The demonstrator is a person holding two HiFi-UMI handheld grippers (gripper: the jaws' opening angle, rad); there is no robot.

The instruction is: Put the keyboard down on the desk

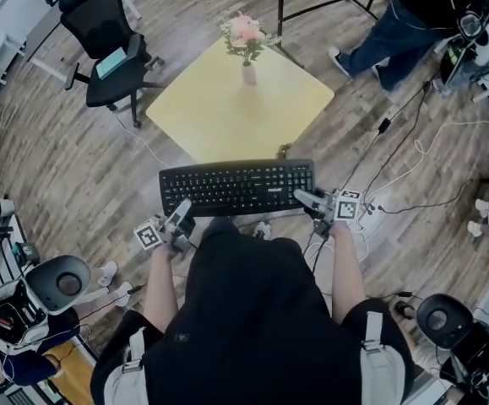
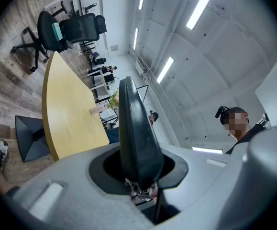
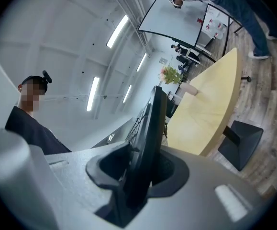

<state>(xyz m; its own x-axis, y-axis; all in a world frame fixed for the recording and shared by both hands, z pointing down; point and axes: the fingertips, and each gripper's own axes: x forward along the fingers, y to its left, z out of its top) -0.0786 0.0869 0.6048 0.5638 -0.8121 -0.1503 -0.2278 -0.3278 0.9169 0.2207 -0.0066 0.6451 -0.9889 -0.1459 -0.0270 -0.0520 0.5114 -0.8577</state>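
Note:
A black keyboard [image 1: 236, 188] hangs level in the air in front of me, its far edge at the near corner of the yellow desk [image 1: 227, 108]. My left gripper [image 1: 179, 219] is shut on the keyboard's near left corner. My right gripper [image 1: 308, 199] is shut on its near right corner. In the left gripper view the keyboard [image 2: 134, 128] shows edge-on, clamped in the left gripper [image 2: 139, 178]. The right gripper view shows the keyboard [image 3: 150, 133] edge-on too, key side to the left, pinched in the right gripper [image 3: 137, 178]. The desk [image 2: 64, 109] [image 3: 210, 114] lies beyond it in both.
A vase of pink flowers [image 1: 247, 47] stands at the desk's far side. A black office chair [image 1: 109, 45] is at the back left. A seated person [image 1: 400, 24] is at the back right. Cables [image 1: 413, 163] run over the wooden floor on the right.

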